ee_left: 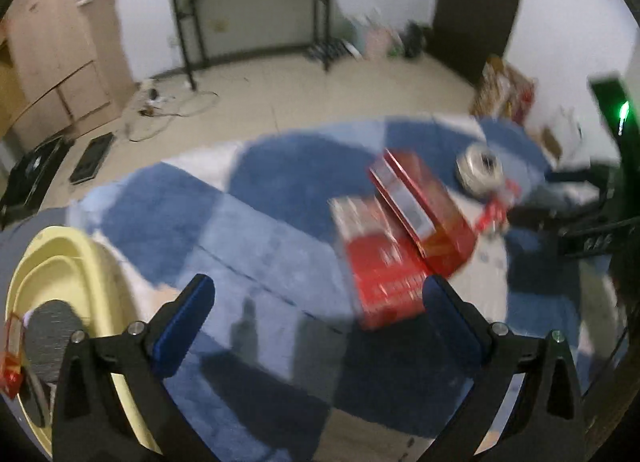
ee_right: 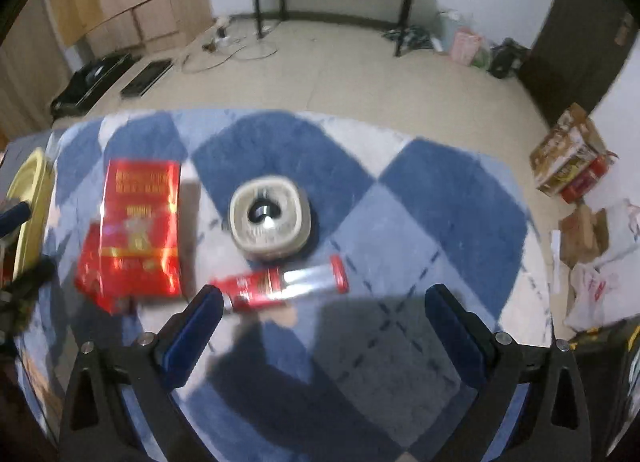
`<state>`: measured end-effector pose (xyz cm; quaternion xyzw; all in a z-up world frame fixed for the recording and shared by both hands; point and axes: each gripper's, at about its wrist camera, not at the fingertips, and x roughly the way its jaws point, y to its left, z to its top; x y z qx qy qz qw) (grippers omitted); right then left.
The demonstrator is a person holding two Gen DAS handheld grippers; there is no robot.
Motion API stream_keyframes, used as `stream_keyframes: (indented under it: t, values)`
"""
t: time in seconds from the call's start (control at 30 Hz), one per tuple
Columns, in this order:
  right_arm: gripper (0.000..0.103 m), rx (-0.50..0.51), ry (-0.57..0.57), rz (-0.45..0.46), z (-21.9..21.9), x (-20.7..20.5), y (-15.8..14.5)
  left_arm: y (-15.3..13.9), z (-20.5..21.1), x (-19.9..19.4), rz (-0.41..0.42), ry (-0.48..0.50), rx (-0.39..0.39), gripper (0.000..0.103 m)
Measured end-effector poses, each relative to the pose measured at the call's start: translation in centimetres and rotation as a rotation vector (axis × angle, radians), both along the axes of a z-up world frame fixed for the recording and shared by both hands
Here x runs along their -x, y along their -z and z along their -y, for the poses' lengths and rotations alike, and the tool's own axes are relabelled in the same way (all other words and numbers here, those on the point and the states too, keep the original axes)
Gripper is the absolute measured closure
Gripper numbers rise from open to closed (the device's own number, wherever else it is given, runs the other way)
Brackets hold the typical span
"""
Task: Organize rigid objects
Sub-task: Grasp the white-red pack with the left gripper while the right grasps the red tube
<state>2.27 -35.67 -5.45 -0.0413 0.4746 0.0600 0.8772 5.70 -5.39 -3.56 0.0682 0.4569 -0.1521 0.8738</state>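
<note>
Dim indoor light w/ bluish cast; heavy motion blur, worst in left view. Fisheye bends edges, dark corners. Gripper shadows on blue checked rug [ee_right: 420, 198]; glare on red box [ee_right: 138, 222] beside it.

Print on the red box [ee_right: 138, 222] motion-blurred, yellow basin [ee_left: 76, 262] cut by the frame edge.
</note>
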Motion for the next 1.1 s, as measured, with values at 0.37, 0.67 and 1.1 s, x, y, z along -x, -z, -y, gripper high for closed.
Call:
stream_keyframes:
  t: [0.37,0.67,1.1]
  values:
    - [0.000,-0.080,-0.075,0.031,3.1,0.9,1.6,3.3,3.4,-0.4,-0.064,0.016,0.025,0.000]
    - [0.000,-0.053,-0.160,0.085,0.5,1.7,2.9,3.8,4.6,-0.6,-0.016,-0.027,0.006,0.000]
    - [0.000,0.036,-0.145,0.044,-2.2,-0.4,3.8,3.1,1.9,-1.2,-0.019,-0.058,0.036,0.043]
